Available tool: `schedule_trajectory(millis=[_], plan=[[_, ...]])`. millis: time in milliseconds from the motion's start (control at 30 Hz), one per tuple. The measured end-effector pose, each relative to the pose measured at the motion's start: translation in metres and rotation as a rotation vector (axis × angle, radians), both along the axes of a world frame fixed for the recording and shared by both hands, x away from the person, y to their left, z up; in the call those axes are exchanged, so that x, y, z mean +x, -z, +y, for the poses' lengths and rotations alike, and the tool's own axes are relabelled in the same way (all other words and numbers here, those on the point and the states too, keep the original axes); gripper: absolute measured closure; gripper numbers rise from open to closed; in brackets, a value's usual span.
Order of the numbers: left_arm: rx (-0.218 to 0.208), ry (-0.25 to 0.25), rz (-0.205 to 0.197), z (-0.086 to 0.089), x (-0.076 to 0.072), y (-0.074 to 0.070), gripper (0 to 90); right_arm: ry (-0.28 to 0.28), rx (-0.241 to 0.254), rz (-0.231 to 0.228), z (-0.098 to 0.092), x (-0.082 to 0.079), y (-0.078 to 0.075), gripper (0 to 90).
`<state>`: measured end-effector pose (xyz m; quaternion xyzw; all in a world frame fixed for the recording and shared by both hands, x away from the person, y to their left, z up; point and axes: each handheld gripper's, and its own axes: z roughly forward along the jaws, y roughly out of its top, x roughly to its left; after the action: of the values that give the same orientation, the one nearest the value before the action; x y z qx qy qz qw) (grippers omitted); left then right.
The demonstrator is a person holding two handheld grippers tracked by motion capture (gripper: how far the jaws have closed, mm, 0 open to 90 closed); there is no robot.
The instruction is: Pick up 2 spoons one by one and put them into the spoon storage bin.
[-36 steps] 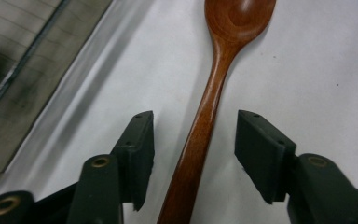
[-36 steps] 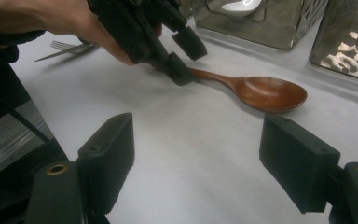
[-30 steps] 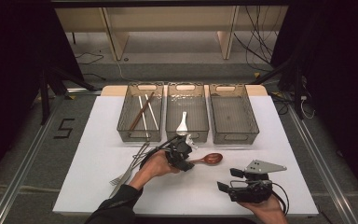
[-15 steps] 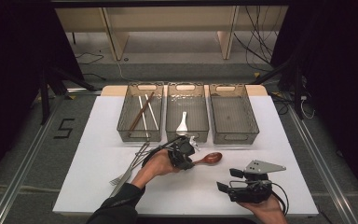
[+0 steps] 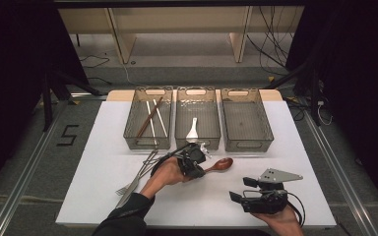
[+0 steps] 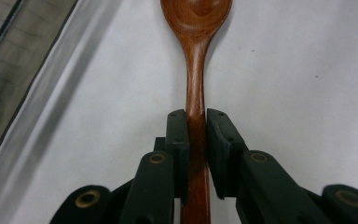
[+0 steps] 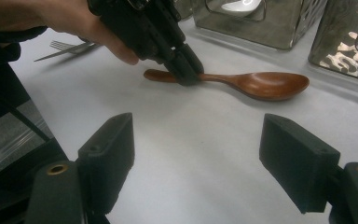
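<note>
left gripper (image 5: 200, 158): jaws had just been closing, now pinched on the handle of the wooden spoon (image 5: 220, 164); in the left gripper view the pads sat tight on both sides of the handle (image 6: 196, 140).
wooden spoon: lay flat on the white table (image 5: 103, 196), in front of the middle bin, bowl pointing toward the right side; not lifted yet as far as I could tell.
right gripper (image 5: 239, 191): jaws wide apart, nothing between them, hovered near the front edge, well apart from the spoon.
risk 1: grip sat well back on the handle, far from the bowl (image 7: 272, 85); heavy bowl end could probably droop or swivel in the pads on lift.
risk 2: handle was narrow and smooth; a fast lift could likely let it slide out.
risk 3: bins were just behind the spoon; swinging the bowl end up could knock the near rim of the middle bin (image 5: 197, 143).
left bin (image 5: 130, 129): held chopsticks (image 5: 152, 117), light and dark ones, lying lengthwise.
middle bin: held one white spoon (image 5: 192, 130).
right bin (image 5: 264, 129): looked empty.
forks (image 5: 137, 178): loose metal cutlery on the table beside the left forearm, outside any bin.
</note>
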<state>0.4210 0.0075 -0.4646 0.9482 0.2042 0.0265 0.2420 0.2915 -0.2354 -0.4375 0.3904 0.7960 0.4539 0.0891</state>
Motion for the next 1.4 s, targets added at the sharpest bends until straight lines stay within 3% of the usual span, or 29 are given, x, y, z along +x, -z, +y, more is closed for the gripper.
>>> schedule_trajectory(millis=[133,400,567,900,1100,1400], plan=[[-0.033,-0.011,0.013,0.006,0.001,-0.005,79.3,0.001,0.000,0.000,0.000,0.000,0.000,27.2],[-0.036,-0.026,0.004,0.012,0.000,-0.011,79.4,0.002,0.000,-0.001,0.000,0.000,0.000,27.2],[-0.063,-0.034,0.001,0.018,-0.002,-0.019,79.5,0.001,0.001,-0.002,0.000,0.000,0.000,27.2],[-0.130,-0.042,-0.016,0.032,-0.007,-0.047,79.5,0.000,-0.001,0.003,0.001,0.000,0.000,27.2],[-0.161,-0.056,-0.049,0.039,-0.007,-0.064,79.5,-0.001,-0.001,0.003,0.001,0.000,0.000,27.2],[-0.198,-0.104,-0.093,0.048,0.009,-0.088,79.5,0.001,-0.001,0.000,0.000,0.000,0.000,27.2]])
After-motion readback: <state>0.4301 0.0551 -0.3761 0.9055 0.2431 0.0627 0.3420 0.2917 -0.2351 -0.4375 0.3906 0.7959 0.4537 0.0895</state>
